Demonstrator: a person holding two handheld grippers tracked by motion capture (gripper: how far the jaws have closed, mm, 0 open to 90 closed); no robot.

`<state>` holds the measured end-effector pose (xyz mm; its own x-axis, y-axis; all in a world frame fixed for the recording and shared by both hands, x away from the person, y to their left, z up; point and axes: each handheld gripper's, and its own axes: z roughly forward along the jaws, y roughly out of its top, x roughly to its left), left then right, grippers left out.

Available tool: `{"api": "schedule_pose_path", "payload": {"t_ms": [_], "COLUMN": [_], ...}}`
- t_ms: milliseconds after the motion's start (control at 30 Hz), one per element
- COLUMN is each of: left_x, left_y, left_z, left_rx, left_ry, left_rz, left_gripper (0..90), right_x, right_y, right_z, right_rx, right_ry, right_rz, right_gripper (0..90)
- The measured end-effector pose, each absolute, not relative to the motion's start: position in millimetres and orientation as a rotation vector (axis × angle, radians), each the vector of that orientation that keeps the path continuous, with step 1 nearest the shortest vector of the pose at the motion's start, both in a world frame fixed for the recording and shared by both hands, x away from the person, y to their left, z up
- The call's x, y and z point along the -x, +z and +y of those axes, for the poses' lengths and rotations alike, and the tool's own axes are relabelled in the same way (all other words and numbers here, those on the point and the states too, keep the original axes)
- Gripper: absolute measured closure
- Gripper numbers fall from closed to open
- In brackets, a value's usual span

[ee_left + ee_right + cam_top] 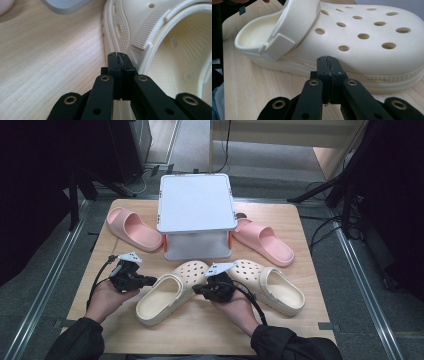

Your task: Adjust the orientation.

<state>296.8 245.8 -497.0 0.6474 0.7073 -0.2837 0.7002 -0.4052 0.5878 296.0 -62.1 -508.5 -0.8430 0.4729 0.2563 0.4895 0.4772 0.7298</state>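
Two cream clogs lie at the front of the wooden table. The left clog (165, 297) points its toe to the back right, and the right clog (272, 285) lies beside it. My left gripper (154, 281) is shut on nothing, its tips just left of the left clog's side. In the left gripper view the closed jaws (118, 56) sit right by that clog's rim and strap (150, 30). My right gripper (195, 289) is also shut and empty, pointing at the same clog from the right. In the right gripper view its tips (328, 60) stop just short of the clog's sole edge (362, 37).
A white lidded box (196, 202) stands at the middle back of the table (200, 335). One pink slide (131, 227) lies to its left and another (265, 240) to its right. Dark stands and cables surround the table on the floor.
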Motion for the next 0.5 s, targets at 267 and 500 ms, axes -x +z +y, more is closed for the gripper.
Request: {"api": "schedule_pose_path", "payload": {"t_ms": [267,500], "left_x": [-281.4,-270.2], "left_y": [-496.6,-495.6], "left_z": [237.0,232.2], "left_rx": [-2.184,-2.177], "left_ry": [0.021,0.011], "left_rz": [1.061,1.056], "left_gripper": [89.4,88.5], "right_x": [-303.0,-310.1], "right_y": [-506.4,-506.0], "right_z": [-64.2,-64.4], "right_rx": [0.898,0.917], "right_ry": [-1.308,-1.295], "right_rz": [-2.676,-2.662], "right_gripper": [90.0,88.6]}}
